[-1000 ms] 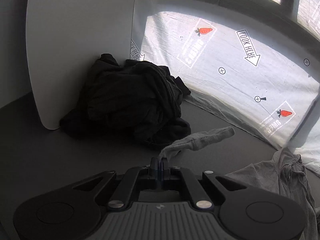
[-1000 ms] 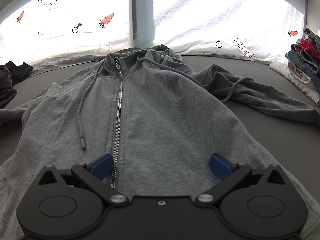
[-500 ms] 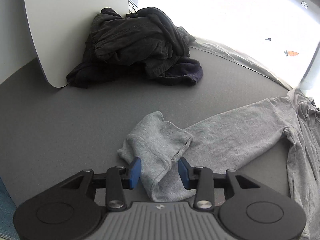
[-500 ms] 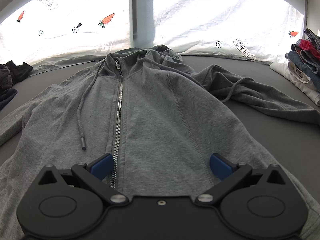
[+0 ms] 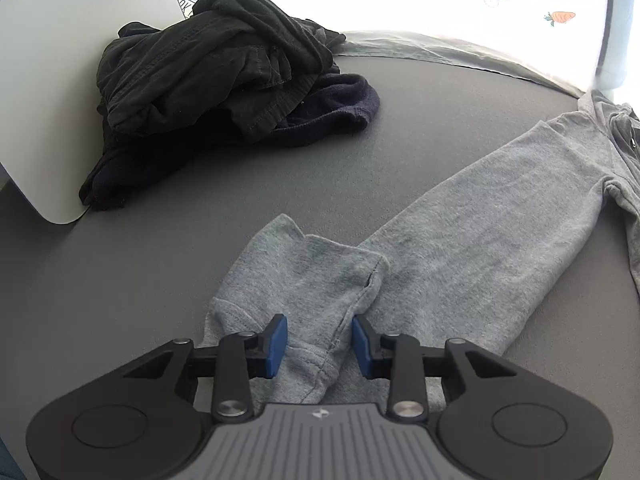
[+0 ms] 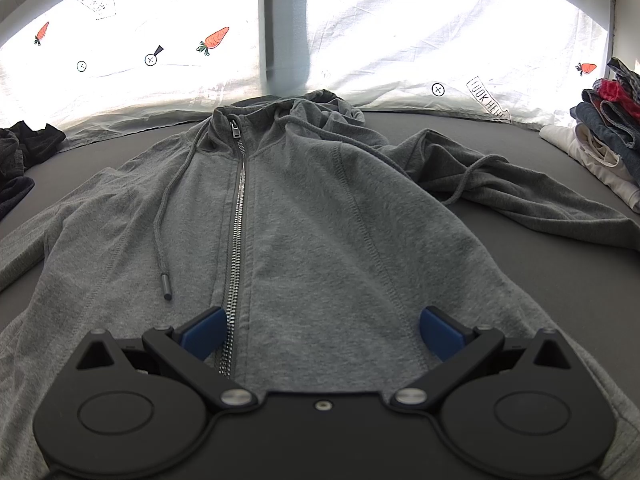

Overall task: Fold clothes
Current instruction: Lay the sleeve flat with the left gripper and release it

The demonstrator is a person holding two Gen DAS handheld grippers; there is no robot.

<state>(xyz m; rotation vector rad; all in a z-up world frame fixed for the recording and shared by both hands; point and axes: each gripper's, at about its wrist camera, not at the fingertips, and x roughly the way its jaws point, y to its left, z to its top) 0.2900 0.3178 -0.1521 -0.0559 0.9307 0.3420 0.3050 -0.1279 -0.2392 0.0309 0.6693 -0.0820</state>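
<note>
Left wrist view: the left gripper (image 5: 319, 345) points down at the cuff (image 5: 308, 300) of a grey hoodie's sleeve (image 5: 480, 224). Its jaws have just been closing and now stand part open, blue pads on either side of the folded-back cuff with a narrow gap showing at each pad; the cloth lies between them, not pinched. The sleeve runs from the gripper toward 2 o'clock, flat on the grey table (image 5: 180, 240), and joins the hoodie body at the frame's right edge. A heap of dark clothes (image 5: 224, 76) lies at 11 o'clock, against a white panel (image 5: 52, 80). A white sheet (image 5: 460, 8) with a carrot print hangs at 1 o'clock.

Right wrist view: the right gripper (image 6: 322, 332) hangs over the lower front of the hoodie (image 6: 320, 216), jaws wide apart, holding nothing. The left pad sits just beside the zip (image 6: 236, 232); the right pad sits over a seam. The hoodie lies face up, zipped, hood toward 12 o'clock. One drawstring (image 6: 160, 232) trails down at 10 o'clock; the other sleeve lies crumpled toward 2 o'clock. A stack of folded clothes (image 6: 604, 132) stands at 3 o'clock, well apart from the hoodie.
</note>
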